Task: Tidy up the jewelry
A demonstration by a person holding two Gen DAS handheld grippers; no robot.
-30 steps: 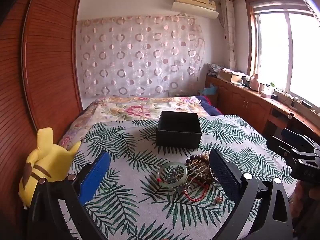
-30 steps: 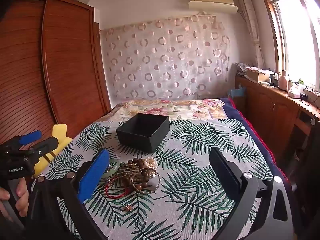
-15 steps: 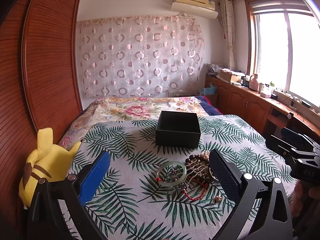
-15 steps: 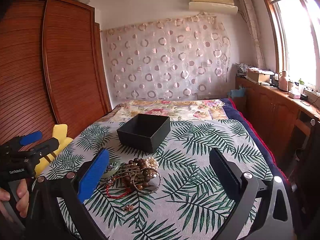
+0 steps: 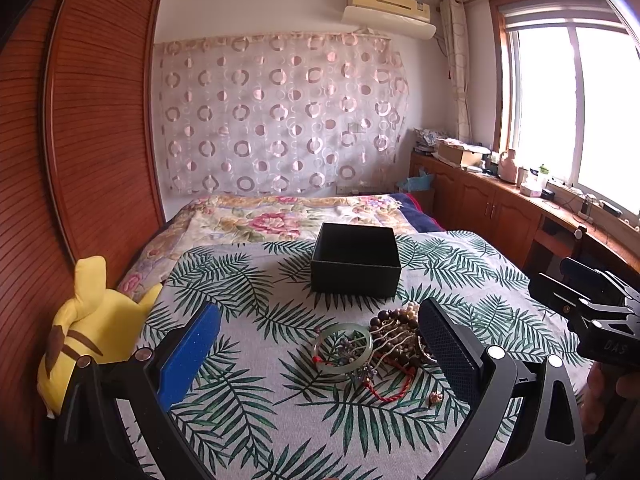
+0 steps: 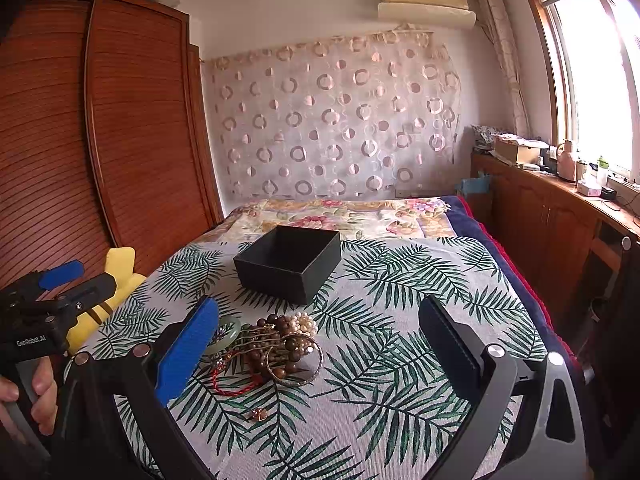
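Both hand-held grippers hover above the bed, each with its fingers spread wide and nothing between them. The left gripper looks down on a heap of jewelry lying on the palm-leaf bedspread; the right gripper sees the same heap from the other side. In the pile a pale green bangle lies flat at the left edge, touching a tangle of brown wooden beads and a cluster of cream pearls. A metal bangle rests against the beads on the near right, and a red cord trails out toward the foot of the bed. A small gold-coloured piece lies by itself just beyond the cord; it may be an earring or a charm, too small to tell. Behind the heap, near but not touching it, stands an open black box, upright; what shows of its inside is dark and bare. A yellow plush toy leans at the bed's left edge beside the wooden wardrobe. A circle-patterned curtain hangs on the far wall
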